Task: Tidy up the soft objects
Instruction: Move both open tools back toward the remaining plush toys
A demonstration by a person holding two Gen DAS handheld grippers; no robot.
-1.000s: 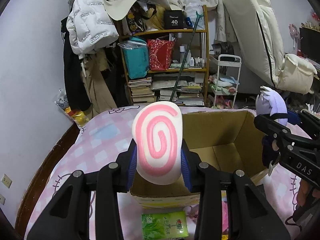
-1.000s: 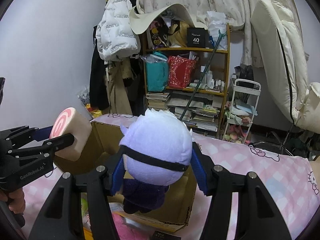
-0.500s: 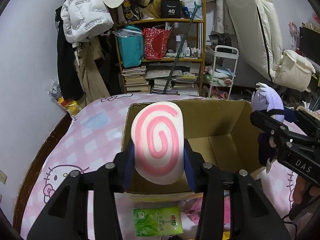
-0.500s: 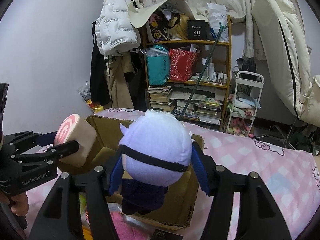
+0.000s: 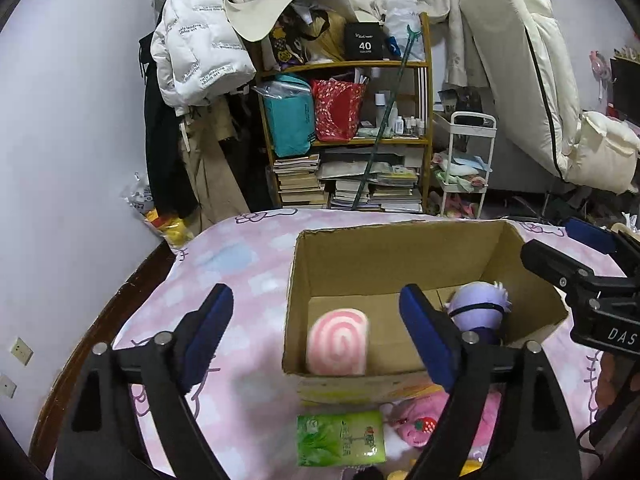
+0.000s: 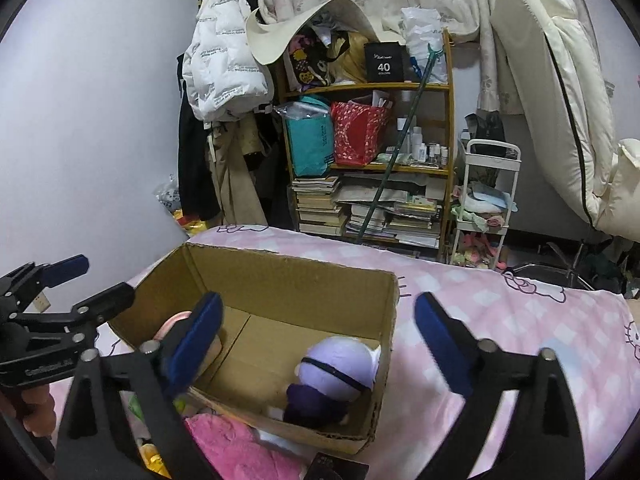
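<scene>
The left gripper (image 5: 316, 326) has its jaws spread wide with nothing between them, low in the left wrist frame; the right gripper (image 6: 318, 334) likewise holds its jaws wide apart and bare. Both hang over an open cardboard box (image 5: 394, 254) at frame centre. Inside it, the pink swirl roll (image 5: 337, 342) lies against the near wall at the box's left end, and the purple doll (image 6: 338, 372) lies at the right end, well apart from the roll. The box sits on a bed (image 5: 240, 264) with a pink checked cartoon sheet. Just in front of the box, at the lower edge of the frame, lie a green packet (image 5: 340, 438) and a pink plush (image 5: 416, 420). Beyond the bed, at upper centre, stands a wooden shelf (image 5: 348, 140) crammed with bags and stacked books. A white jacket (image 5: 196, 36) hangs at upper left, a white cart (image 5: 466, 164) stands right of the shelf, and a cream mattress (image 5: 528, 64) leans at upper right.
</scene>
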